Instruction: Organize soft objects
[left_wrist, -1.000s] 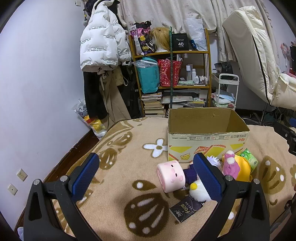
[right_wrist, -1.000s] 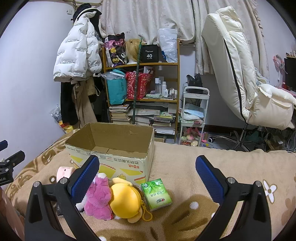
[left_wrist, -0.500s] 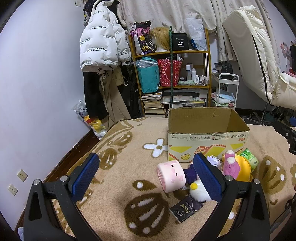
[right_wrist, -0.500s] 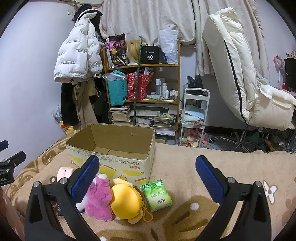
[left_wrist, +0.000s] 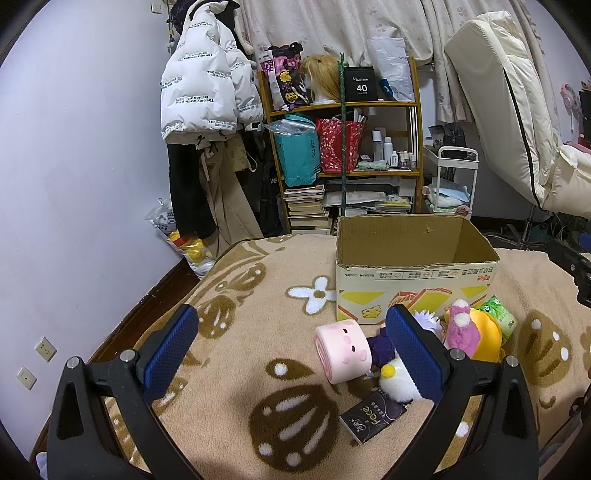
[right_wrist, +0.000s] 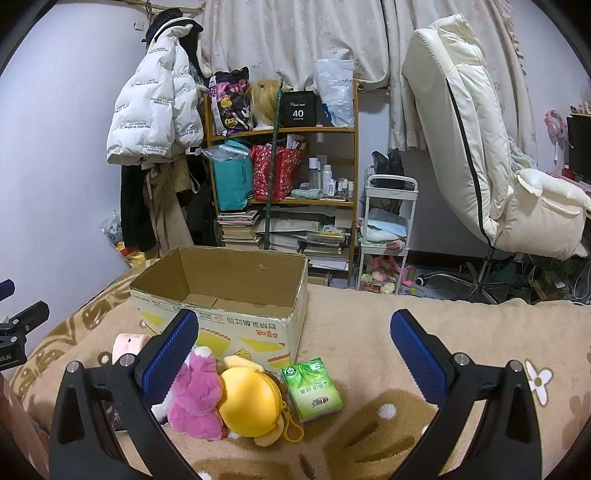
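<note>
Soft toys are seen clustered on a fuzzy tan blanket (left_wrist: 229, 373) against the front wall of an open corrugated cardboard box (left_wrist: 413, 291): a pink cylindrical pig plush (left_wrist: 341, 350), a shaggy magenta plush (right_wrist: 195, 398), a smooth round yellow plush (right_wrist: 249, 398) with a keyring, and a glossy green tissue pack (right_wrist: 312, 387) just beside it. Both the left hand-held gripper (left_wrist: 295, 350) and the right hand-held gripper (right_wrist: 295, 354) are held spread wide with nothing between the blue textured pads, above the blanket.
</note>
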